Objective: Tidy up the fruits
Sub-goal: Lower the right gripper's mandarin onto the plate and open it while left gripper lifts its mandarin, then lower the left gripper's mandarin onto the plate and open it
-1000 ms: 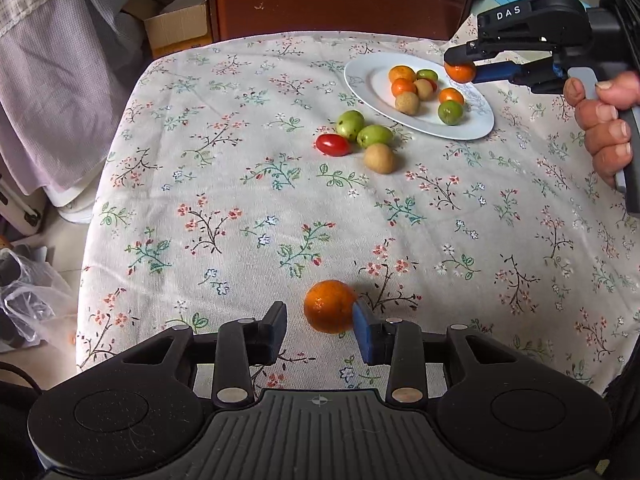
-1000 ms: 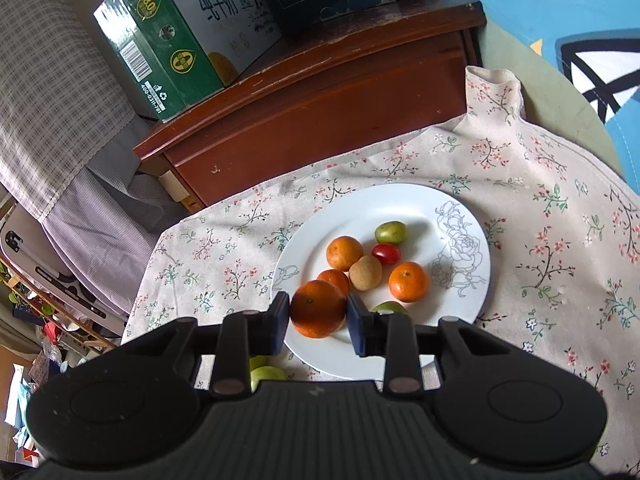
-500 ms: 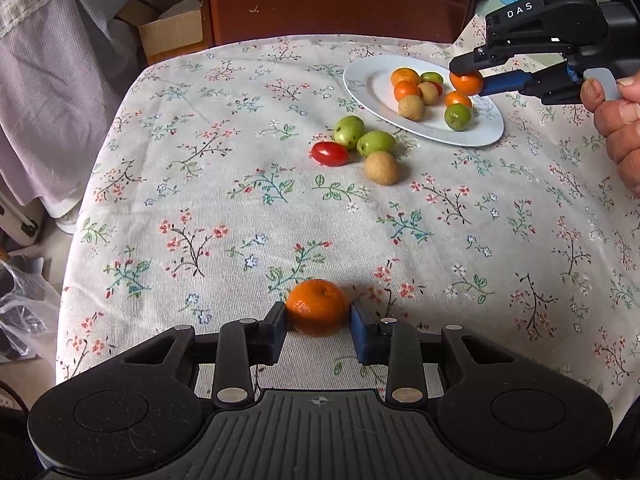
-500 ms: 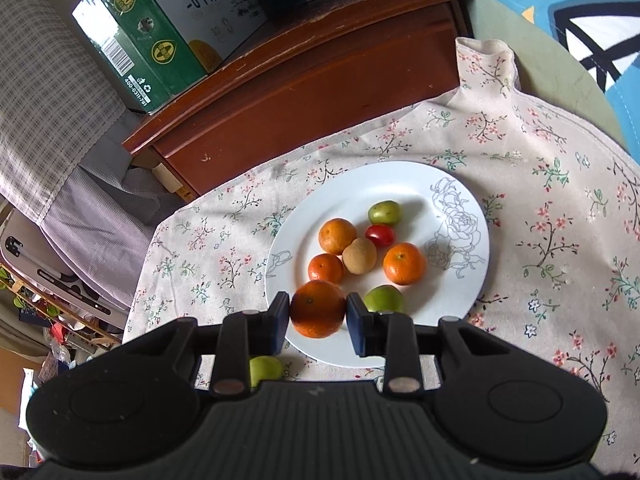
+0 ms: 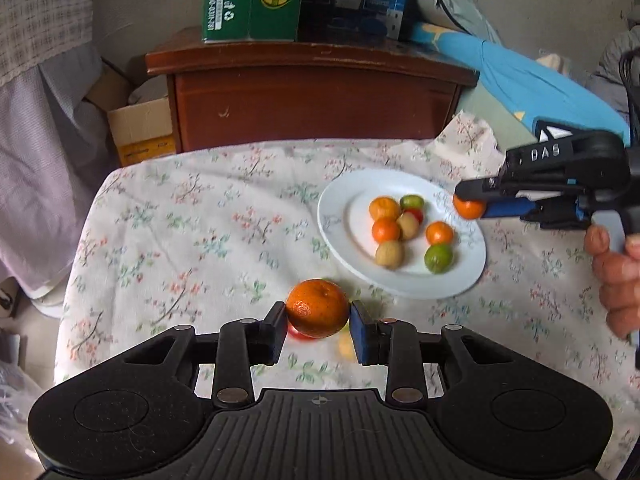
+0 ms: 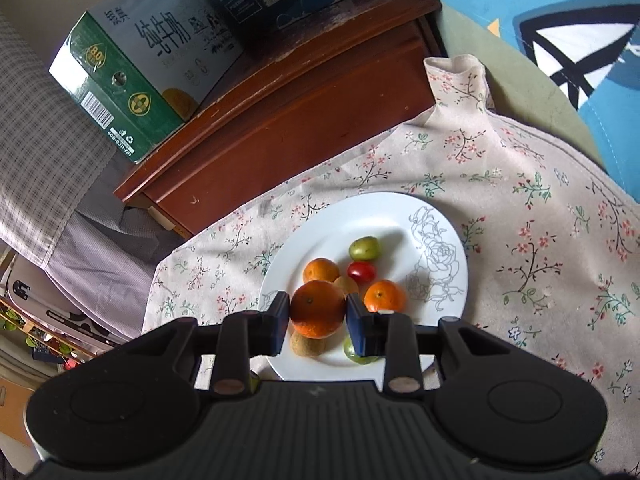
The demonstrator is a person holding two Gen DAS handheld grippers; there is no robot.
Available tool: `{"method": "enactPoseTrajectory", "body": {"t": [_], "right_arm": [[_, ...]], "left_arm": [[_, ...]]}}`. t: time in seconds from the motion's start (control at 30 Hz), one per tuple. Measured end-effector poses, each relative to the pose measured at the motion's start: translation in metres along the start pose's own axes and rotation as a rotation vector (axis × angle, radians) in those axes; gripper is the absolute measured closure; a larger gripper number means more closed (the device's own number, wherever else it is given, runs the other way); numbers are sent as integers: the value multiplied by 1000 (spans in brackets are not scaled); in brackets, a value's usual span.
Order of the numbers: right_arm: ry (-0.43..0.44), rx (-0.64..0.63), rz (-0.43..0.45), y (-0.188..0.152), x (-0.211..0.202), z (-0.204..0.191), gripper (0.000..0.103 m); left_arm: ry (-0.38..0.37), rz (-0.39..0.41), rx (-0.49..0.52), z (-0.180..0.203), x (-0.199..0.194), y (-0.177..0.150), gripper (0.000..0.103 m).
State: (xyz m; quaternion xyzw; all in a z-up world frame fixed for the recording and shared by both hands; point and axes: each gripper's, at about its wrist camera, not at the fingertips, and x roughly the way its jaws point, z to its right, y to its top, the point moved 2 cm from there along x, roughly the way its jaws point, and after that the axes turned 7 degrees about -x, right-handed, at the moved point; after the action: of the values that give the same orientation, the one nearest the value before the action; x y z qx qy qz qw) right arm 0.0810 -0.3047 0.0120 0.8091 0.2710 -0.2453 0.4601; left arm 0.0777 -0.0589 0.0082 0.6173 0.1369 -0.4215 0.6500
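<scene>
Since a second ago your left gripper has lifted its tangerine off the floral tablecloth and carried it toward the white plate; it now grips the fruit just near-left of the plate's rim. Your right gripper still clamps the second tangerine, now low over the plate's near part, above the brown and green fruits lying there. On the plate sit three small oranges, a red tomato, two green and two brownish fruits. Behind stands the wooden cabinet.
</scene>
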Motion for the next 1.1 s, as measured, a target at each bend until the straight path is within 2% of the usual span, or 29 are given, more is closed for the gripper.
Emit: {"method": "enactPoseTrajectory", "body": {"t": [0.13,0.27,0.5,0.87,0.97,1.03,1.1], "right_arm": [[-17,-1,2,2,4,5,72],[-48,-8,5,4,11,8,72],[-119,0,37,11,22,19,72],[-164,27,5,7,43,35,71],[-162,39,16,8,43,34,67],[-151,45,25,9,41,34,57],[-145,40,26,10,40,32,57]], "left_arm": [[-45,29,3,11,21,27,72],[-57,19,38,18,45,40,72],[-80,-6,45,18,73,45,72],[-118,-21,-9,18,98,53,72],[-119,-8,-24,15,94,54,71],[-120,-9,-28,15,93,54,70],[-112,-8,-37,14,92,55,69]]}}
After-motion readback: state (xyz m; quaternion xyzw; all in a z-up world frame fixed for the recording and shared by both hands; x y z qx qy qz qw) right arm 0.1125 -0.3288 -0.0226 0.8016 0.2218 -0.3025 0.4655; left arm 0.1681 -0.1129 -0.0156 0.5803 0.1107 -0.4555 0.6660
